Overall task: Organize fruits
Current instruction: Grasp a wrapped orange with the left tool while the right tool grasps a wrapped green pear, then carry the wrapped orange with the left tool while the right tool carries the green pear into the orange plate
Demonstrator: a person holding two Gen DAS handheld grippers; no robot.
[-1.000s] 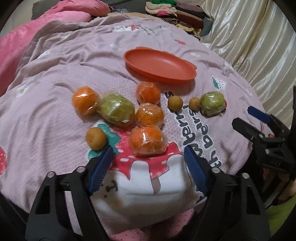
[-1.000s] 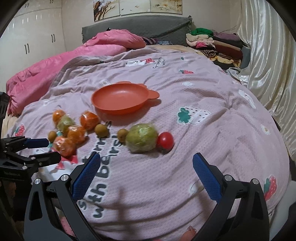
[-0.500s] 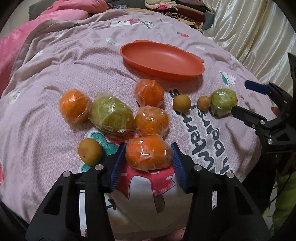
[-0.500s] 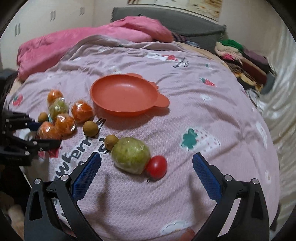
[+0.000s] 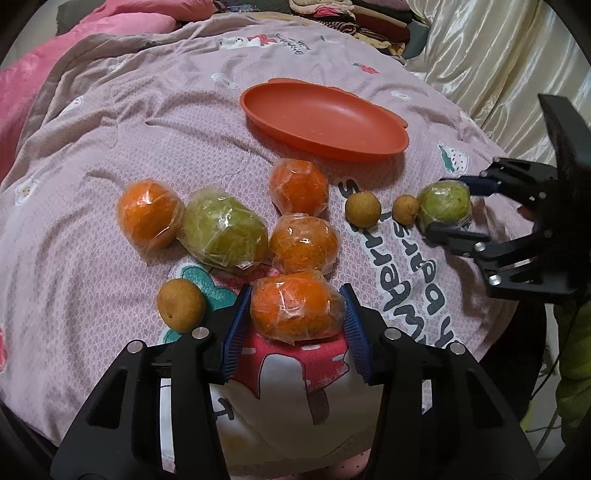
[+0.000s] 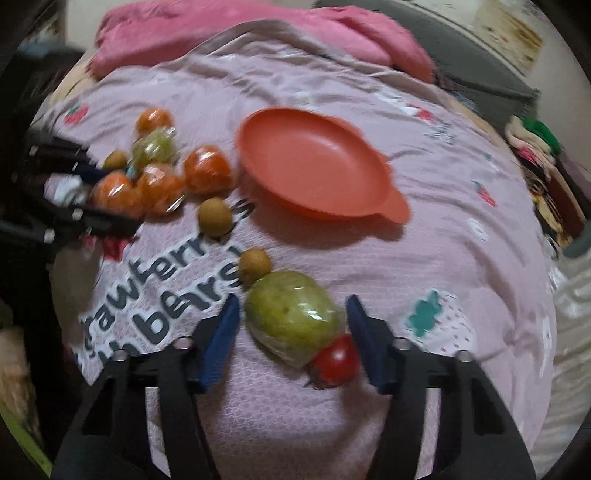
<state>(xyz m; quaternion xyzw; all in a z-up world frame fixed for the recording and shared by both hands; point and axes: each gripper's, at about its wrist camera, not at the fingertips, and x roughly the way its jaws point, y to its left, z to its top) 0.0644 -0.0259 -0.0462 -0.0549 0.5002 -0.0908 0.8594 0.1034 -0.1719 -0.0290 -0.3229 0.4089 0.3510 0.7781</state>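
So the fruit is all laid out on a pinkish-purple blanket (image 5: 92, 122) with strawberry and bear prints; the left gripper (image 5: 295, 314) has its blue pads right up against both sides of a plastic-wrapped orange (image 5: 295, 308) at the near edge of the pile, so its jaws are pinching that one, and the orange sits on the red mushroom print of the blanket; just behind it there's another wrapped orange (image 5: 304, 242), a third one (image 5: 298, 186) further back, and a fourth (image 5: 147, 212) off to the left touching a big wrapped green fruit (image 5: 225, 230); a small brown round fruit (image 5: 181, 304) lies just left of the left gripper's finger; two more small brown ones (image 5: 362, 208) sit in a row to the right. Over on that side the right gripper (image 6: 291, 328) straddles a second wrapped green fruit (image 6: 291, 314) with a little red tomato (image 6: 336, 360) touching its near end; the jaws are spread around the pair, with a sliver of gap on the left side, and the right-wrist view is too blurry to say if the right pad touches. The orange plastic plate (image 5: 369, 146) sits further back on the blanket with nothing in it; folded clothes (image 5: 369, 18) are stacked at the far end.
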